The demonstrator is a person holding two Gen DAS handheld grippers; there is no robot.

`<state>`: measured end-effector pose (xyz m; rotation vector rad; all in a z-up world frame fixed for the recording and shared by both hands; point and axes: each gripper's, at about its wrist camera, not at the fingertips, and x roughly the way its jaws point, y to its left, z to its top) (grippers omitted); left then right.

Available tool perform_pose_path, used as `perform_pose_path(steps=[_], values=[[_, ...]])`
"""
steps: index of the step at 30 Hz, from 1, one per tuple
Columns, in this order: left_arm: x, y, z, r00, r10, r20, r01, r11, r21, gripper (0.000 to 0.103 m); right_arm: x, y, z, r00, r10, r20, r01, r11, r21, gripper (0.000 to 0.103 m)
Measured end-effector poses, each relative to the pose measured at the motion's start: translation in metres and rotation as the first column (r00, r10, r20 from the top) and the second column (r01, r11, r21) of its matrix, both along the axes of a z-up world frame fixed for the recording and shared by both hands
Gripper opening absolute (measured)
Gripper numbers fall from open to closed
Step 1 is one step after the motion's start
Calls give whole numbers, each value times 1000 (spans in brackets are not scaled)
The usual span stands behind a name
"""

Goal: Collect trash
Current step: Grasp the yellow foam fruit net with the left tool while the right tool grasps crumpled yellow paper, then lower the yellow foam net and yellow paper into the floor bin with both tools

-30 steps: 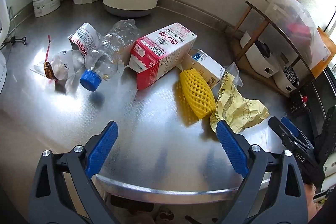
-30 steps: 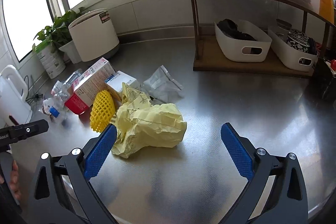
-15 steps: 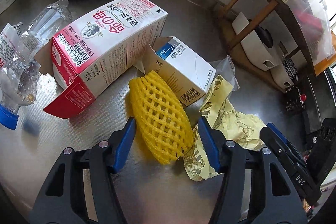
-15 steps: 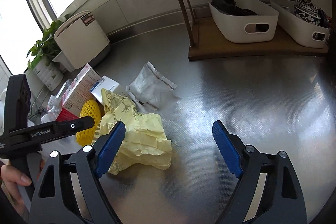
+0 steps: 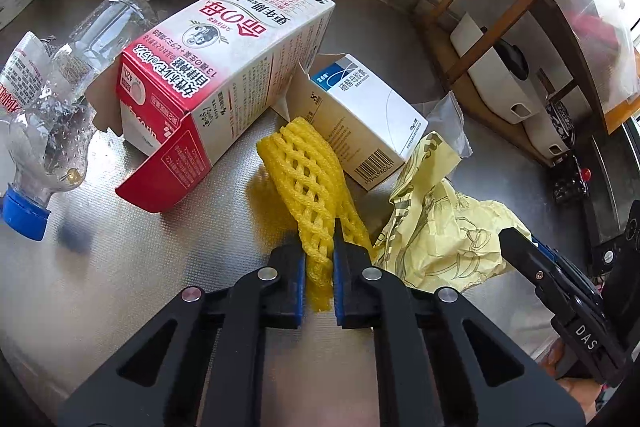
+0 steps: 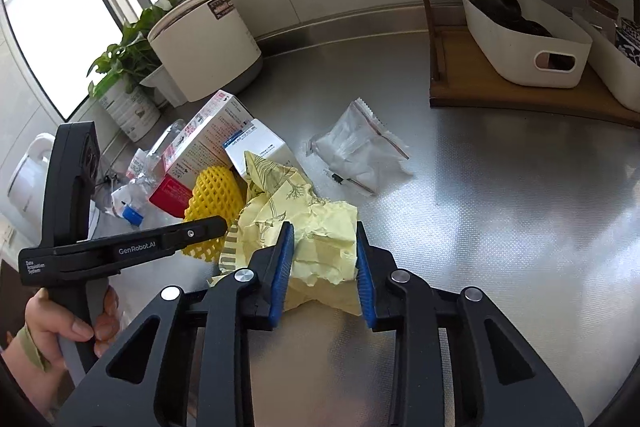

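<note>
My left gripper (image 5: 319, 275) is shut on the near end of a yellow foam net (image 5: 312, 179), which still lies on the steel counter; the net also shows in the right wrist view (image 6: 212, 195). My right gripper (image 6: 322, 271) has its jaws around a crumpled yellow paper wrapper (image 6: 316, 239), pads touching its sides; the wrapper also shows in the left wrist view (image 5: 440, 235). A red and white carton (image 5: 224, 75), a small white box (image 5: 360, 107), a crushed clear bottle (image 5: 72, 99) and a clear plastic bag (image 6: 360, 151) lie on the counter.
A white bin (image 6: 204, 43) and a potted plant (image 6: 124, 83) stand at the back left. A wooden shelf (image 6: 520, 95) with white baskets (image 6: 524, 39) stands at the right. A white kettle (image 6: 28, 171) is at the far left.
Both grippers moved forward and down. The left gripper closed on the yellow foam net. The right gripper narrowed around the yellow paper wrapper.
</note>
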<state>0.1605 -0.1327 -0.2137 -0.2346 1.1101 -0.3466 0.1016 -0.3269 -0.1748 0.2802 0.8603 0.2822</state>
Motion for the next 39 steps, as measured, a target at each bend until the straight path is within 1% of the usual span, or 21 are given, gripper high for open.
perform_pose_path(steps=[3,5,9,12,16,20,22,25,30,32,36,39], values=[[-8,3,4,1000,7,11,-7,1000,3,8,-6,3,3,1000,1,-4,-1,1000,-5,17],[-14,5,9,999,18,30,-18,1000,7,8,-13,2,8,1000,0,10,0,1000,-9,15],[-33,8,24,997,44,63,-44,999,3,8,-31,-2,20,999,21,44,-21,1000,11,15],[-54,7,37,994,55,89,-58,998,31,8,-47,-4,30,996,49,69,-50,998,22,15],[-88,5,51,988,82,130,-92,993,74,8,-72,-3,40,988,116,100,-120,992,36,15],[-132,8,61,979,145,145,-158,984,84,8,-97,7,44,973,206,103,-209,978,22,15],[-155,11,65,973,169,159,-186,978,98,8,-110,13,44,963,251,101,-255,967,23,15],[-188,17,69,962,220,164,-238,966,99,8,-128,22,43,945,313,98,-317,948,24,15],[-241,27,67,944,290,154,-307,947,96,8,-156,36,37,914,398,82,-401,916,20,15],[-259,29,63,940,308,145,-324,941,98,8,-167,40,30,902,428,63,-430,903,12,15],[-289,32,45,939,328,102,-338,935,104,8,-189,45,10,884,468,12,-468,884,-4,15],[-304,30,21,942,330,55,-335,936,109,8,-202,49,-12,873,486,-31,-487,872,-45,15]])
